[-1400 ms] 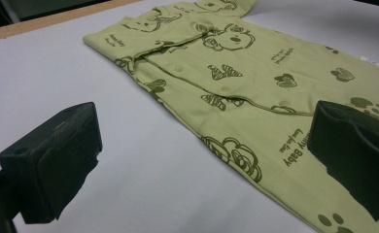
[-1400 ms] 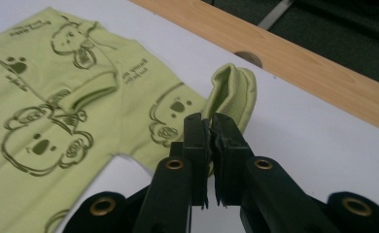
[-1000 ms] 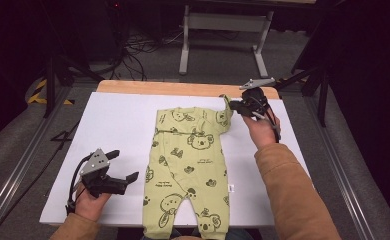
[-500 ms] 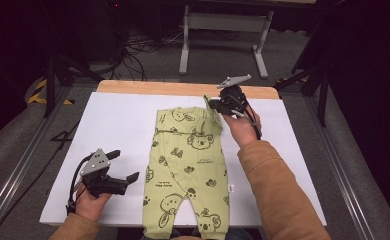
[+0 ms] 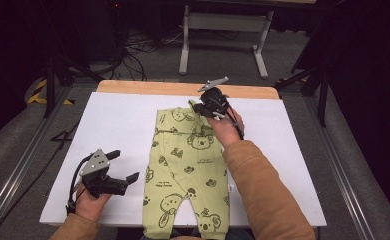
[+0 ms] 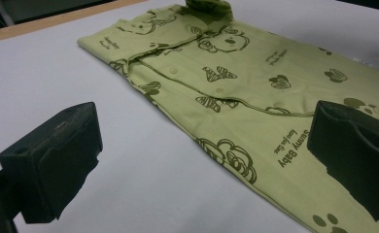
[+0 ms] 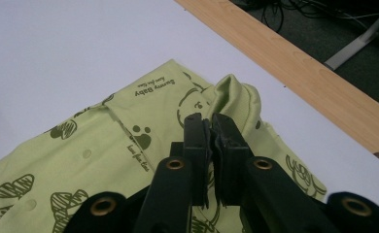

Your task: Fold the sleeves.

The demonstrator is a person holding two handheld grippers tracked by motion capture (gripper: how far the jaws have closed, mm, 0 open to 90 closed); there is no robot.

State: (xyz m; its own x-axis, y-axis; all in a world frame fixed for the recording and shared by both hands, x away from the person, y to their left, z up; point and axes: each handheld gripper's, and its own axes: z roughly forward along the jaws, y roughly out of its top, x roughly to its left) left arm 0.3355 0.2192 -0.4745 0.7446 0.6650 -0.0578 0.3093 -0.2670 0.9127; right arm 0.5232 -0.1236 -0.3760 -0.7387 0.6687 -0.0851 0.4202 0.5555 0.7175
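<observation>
A light green baby romper (image 5: 188, 165) with dark koala prints lies flat on the white table cover (image 5: 108, 125), legs toward the person. My right gripper (image 5: 195, 106) is over its upper right part, shut on a pinch of the sleeve fabric (image 7: 236, 94), which stands up in a fold at the jaw tips (image 7: 210, 124). The romper's chest (image 7: 129, 116) lies just beyond. My left gripper (image 5: 124, 165) rests near the front left of the table, beside the romper's leg, open with nothing between its jaws (image 6: 207, 165). The romper (image 6: 236, 82) stretches ahead of it.
A wooden table edge (image 5: 183, 89) runs along the far side of the white cover. Behind it on the floor stand a metal frame (image 5: 223, 30) and loose cables (image 5: 138, 45). An orange sleeve (image 5: 263, 190) covers part of the romper's right side.
My right gripper has moved left with the sleeve, from the romper's right edge to over its upper chest. The left gripper has stayed where it was.
</observation>
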